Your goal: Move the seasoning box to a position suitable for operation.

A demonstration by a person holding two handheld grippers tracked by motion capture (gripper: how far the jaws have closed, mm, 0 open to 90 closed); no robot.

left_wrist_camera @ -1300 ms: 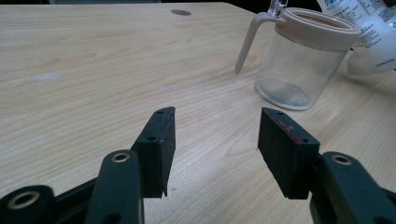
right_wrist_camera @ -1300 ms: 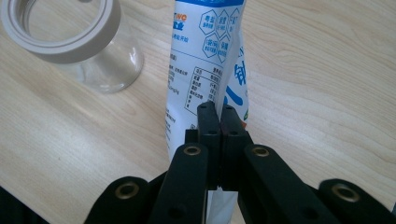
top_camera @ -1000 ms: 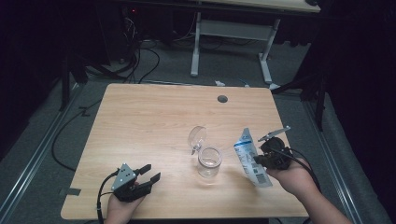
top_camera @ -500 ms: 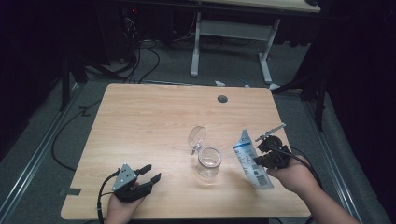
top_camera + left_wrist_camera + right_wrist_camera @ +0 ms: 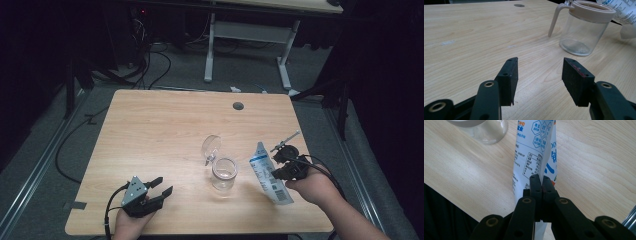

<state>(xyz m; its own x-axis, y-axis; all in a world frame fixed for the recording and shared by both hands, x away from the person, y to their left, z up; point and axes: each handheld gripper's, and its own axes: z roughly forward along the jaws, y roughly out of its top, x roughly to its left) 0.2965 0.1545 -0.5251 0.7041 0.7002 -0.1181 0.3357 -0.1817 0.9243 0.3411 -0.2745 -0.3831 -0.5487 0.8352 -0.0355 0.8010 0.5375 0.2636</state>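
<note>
A clear glass jar point(image 5: 223, 173) stands upright at the middle of the wooden table point(image 5: 165, 130), its hinged lid point(image 5: 211, 147) tipped open behind it. To its right, a white and blue pouch point(image 5: 269, 173) is held upright and tilted, with my right gripper point(image 5: 276, 167) shut on its lower part. In the right gripper view the jaws point(image 5: 541, 181) pinch the pouch point(image 5: 536, 147) just below its printed table, with the jar point(image 5: 486, 130) beyond. My left gripper point(image 5: 163, 185) rests open near the front left edge. Its jaws point(image 5: 539, 75) are empty and point toward the jar point(image 5: 584, 32).
A round cable hole point(image 5: 238, 106) sits near the table's far edge. Beyond the table stand a white desk frame point(image 5: 247, 35) and floor cables point(image 5: 150, 60). The pouch's corner point(image 5: 621, 10) shows behind the jar in the left gripper view.
The right hand with the pouch has shifted very slightly. The left gripper and the jar have stayed put.
</note>
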